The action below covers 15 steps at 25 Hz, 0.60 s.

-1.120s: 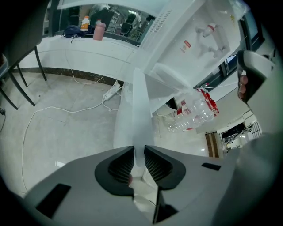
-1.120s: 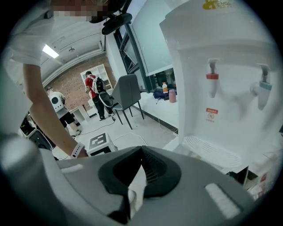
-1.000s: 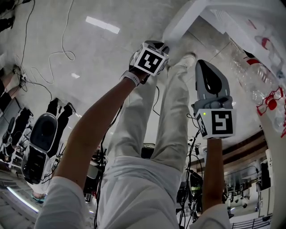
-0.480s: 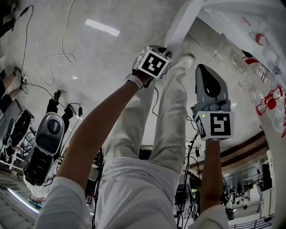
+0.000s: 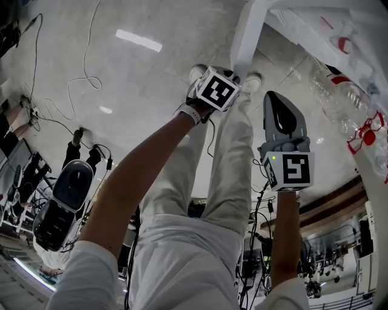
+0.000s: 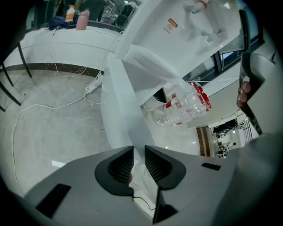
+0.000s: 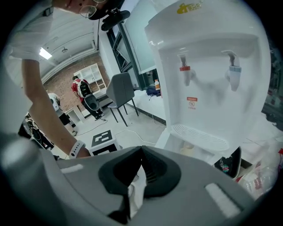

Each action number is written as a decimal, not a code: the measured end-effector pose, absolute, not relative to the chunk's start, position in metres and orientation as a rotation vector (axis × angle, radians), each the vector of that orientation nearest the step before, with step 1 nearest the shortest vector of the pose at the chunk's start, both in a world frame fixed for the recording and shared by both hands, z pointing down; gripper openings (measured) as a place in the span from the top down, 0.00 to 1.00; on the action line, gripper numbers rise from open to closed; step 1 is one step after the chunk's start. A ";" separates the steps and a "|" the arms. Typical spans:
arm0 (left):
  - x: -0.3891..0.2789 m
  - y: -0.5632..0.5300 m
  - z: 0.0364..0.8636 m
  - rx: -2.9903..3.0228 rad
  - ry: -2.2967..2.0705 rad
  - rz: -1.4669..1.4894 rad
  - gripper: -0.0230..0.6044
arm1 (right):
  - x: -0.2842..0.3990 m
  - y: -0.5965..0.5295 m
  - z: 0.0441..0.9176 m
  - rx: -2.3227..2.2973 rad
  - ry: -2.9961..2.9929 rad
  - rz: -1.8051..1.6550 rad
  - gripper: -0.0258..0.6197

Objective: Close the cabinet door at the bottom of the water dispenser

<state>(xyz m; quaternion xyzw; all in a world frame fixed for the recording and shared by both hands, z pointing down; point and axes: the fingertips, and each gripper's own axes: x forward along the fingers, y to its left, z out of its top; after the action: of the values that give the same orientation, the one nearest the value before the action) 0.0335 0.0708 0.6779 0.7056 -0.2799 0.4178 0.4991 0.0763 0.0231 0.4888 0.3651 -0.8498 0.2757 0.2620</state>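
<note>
The narrow-set fingers of the left gripper (image 6: 138, 151) apparently pinched the edge of the white cabinet door (image 6: 118, 110), which stood open straight ahead of them, while the right gripper (image 7: 140, 152) was closed and empty, its fingertips facing the water dispenser (image 7: 212, 79), whose yellow logo (image 7: 188, 7) and small red sticker (image 7: 191, 104) were unreadable.

**Left gripper at the door edge**

The left gripper (image 5: 232, 74) meets the white door (image 5: 245, 33) at its edge, by the person's shoes (image 5: 253, 79). The right gripper (image 5: 274, 98) hangs just beside, jaws together. Bottles (image 5: 339, 100) lie at right.
</note>
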 end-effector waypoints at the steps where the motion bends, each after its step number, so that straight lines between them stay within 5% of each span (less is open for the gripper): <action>1: 0.037 0.072 0.678 1.714 -0.663 1.017 0.83 | 0.078 0.024 0.490 0.994 -2.300 0.763 0.94; 15: 0.080 0.071 0.677 1.953 -0.561 1.145 0.86 | 0.109 0.043 0.506 1.083 -2.252 0.890 0.88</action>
<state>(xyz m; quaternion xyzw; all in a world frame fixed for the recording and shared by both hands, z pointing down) 0.0798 0.0706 0.6767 0.7697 -0.2212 0.4512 0.3938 0.1092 0.0429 0.5061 0.3962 -0.8237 0.3257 0.2418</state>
